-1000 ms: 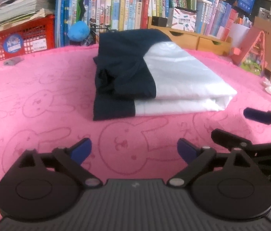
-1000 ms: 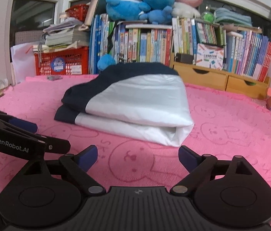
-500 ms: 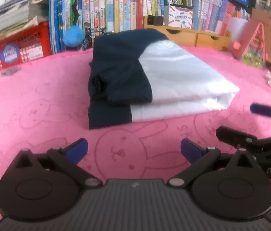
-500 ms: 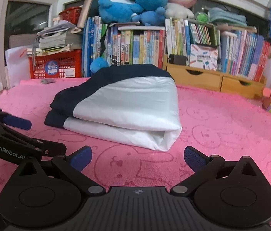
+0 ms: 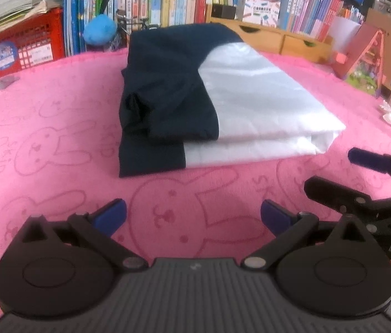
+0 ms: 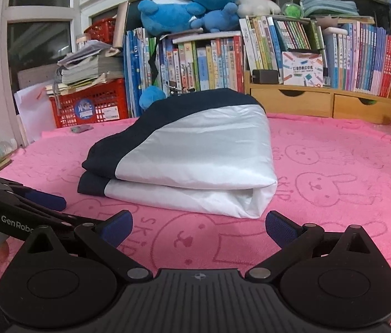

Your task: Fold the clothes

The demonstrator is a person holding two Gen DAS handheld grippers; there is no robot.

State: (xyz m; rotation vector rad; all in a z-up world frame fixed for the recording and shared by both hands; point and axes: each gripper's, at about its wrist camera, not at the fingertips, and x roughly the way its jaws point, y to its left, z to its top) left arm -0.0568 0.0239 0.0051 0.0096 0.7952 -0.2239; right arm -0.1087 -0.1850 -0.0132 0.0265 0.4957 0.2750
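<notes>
The folded garment, navy and white, is lying mid-blanket, apart from both my claws. My left claw and right claw are standing wide, gripping nothing. A red crate is holding papers beside shelved books.

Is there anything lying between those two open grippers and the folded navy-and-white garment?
Nothing visible. Only bare pink bunny towel lies between the left gripper, the right gripper and the folded garment. Both grippers are open and empty.
</notes>
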